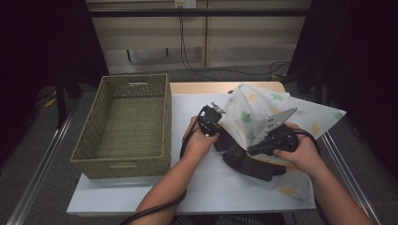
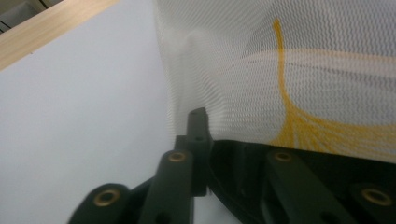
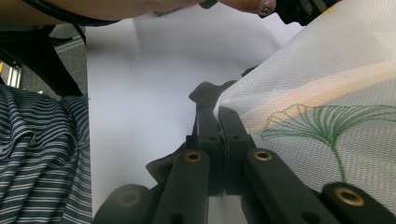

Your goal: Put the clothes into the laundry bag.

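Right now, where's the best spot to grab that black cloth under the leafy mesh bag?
Probably the black cloth is best pinched at its bare front fold, coming from the person's side. That bunched edge sticks out from under the mesh bag, while the rest is covered.

The mesh bag seemingly hides one of the left gripper's fingers.

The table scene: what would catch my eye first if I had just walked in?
Probably the white mesh bag printed with green and yellow leaves, held up at the table's right by both grippers, with a black garment bunched at its mouth. The right gripper is pinched shut on the mesh edge. To the left stands an empty woven basket.
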